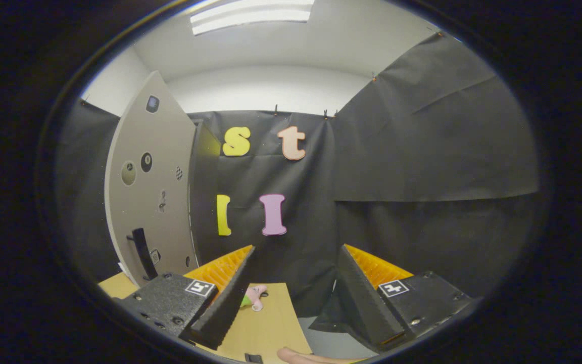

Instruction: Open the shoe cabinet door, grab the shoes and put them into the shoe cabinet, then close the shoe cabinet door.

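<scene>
Gripper view: hand-held gripper point(295, 263) wide open, holding nothing; cabinet door point(149, 192) beyond, left.

The shoe cabinet door point(144, 202) is pale grey-beige with a black handle point(142, 253) and dark round stickers. The desk point(265, 323) is light tan wood; a pink-and-green shoe point(254, 297) lies on it.

shoes point(254, 297): mostly hidden behind gripper point(293, 275) finger | cabinet door point(149, 187): stickers too small
</scene>
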{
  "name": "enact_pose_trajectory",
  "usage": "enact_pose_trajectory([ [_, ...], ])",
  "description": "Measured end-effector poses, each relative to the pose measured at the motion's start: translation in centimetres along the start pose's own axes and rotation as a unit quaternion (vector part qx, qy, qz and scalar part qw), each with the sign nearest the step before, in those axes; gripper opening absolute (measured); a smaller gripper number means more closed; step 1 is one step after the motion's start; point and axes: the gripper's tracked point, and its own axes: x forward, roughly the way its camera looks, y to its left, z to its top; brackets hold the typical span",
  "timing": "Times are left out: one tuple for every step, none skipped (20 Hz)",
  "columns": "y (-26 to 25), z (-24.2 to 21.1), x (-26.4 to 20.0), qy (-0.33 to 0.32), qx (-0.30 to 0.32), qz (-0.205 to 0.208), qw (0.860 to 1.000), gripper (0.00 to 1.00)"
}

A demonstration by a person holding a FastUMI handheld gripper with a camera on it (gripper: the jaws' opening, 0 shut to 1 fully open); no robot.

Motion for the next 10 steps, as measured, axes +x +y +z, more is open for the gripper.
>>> enact_pose_trajectory([
  [0.6, -0.4, 0.5, 0.008, 0.005, 0.004, 1.0, 1.0],
  [1.4, -0.9, 1.1, 0.016, 0.009, 0.01, 1.0, 1.0],
  [2.3, -1.1, 1.6, 0.02, 0.011, 0.018, 1.0, 1.0],
  [3.4, -1.2, 1.9, 0.023, 0.007, 0.027, 0.999, 1.0],
  [4.4, -1.4, 2.3, 0.025, -0.002, 0.035, 0.999, 1.0],
  [5.4, -1.9, 2.5, 0.028, -0.014, 0.044, 0.999, 1.0],
  [6.6, -2.3, 2.8, 0.033, -0.025, 0.052, 0.998, 1.0],
  [7.6, -2.8, 3.0, 0.038, -0.034, 0.059, 0.997, 1.0],
  [8.8, -3.2, 3.2, 0.04, -0.04, 0.067, 0.996, 1.0],
  [9.9, -3.5, 3.6, 0.043, -0.043, 0.075, 0.995, 1.0],
])
